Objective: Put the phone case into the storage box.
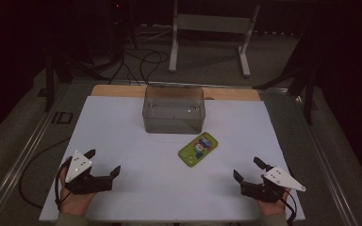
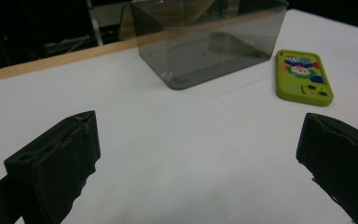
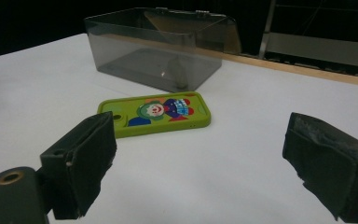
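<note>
A green phone case [image 1: 198, 149] with a cartoon clown print lies flat on the white table cover [image 1: 122, 132], right of centre. Behind it stands a clear smoky plastic box [image 1: 173, 109], with nothing inside. My left gripper [image 1: 103, 162] rests near the front left, jaws wide apart, nothing between them. At the front right my right gripper [image 1: 247, 169] is open too. The left gripper view has the case [image 2: 303, 77] at its upper right and the box [image 2: 205, 42] ahead. From the right gripper the case [image 3: 156, 114] lies just beyond the jaws, the box [image 3: 158, 51] behind it.
A wooden strip [image 1: 118, 90] edges the table's far side. Beyond it are a white metal stand [image 1: 209, 33] and cables on a dark floor. Metal rails run along both sides of the table.
</note>
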Demonstrator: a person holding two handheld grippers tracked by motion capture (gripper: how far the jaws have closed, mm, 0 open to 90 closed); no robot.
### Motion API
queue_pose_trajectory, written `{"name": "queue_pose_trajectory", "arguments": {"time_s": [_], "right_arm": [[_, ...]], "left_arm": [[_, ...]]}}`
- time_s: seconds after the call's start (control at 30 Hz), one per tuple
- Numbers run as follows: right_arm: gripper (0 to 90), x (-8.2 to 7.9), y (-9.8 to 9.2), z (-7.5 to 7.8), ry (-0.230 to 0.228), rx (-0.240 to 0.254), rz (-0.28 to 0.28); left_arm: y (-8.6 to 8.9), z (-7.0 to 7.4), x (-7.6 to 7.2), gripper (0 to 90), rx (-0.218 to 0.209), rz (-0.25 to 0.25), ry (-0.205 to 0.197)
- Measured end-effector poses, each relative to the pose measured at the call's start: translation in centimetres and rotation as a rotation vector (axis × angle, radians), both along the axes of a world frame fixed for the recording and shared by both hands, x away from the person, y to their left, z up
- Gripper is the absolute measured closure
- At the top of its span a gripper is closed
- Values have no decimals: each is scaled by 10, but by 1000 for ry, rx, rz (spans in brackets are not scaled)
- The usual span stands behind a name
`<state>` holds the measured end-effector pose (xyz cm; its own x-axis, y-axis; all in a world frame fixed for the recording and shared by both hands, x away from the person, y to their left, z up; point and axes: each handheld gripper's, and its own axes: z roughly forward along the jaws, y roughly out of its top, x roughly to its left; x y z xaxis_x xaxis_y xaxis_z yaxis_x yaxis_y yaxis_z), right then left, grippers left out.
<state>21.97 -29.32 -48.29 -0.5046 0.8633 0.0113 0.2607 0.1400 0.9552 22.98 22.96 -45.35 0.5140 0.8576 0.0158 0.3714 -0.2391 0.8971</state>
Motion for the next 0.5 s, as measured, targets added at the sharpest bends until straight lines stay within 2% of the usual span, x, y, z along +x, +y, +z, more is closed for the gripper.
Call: {"name": "queue_pose_trajectory", "arguments": {"time_s": [0.2,0.37,0.5], "right_arm": [[95,-1,2,-1,2,-8,-3],[95,0,3,-3,10,-15,-3],[95,0,2,-3,14,-18,-5]], "left_arm": [[-11,7,12,2,-4,-24,11],[-23,10,23,4,31,-29,31],[-32,10,31,3,37,-42,45]]}}
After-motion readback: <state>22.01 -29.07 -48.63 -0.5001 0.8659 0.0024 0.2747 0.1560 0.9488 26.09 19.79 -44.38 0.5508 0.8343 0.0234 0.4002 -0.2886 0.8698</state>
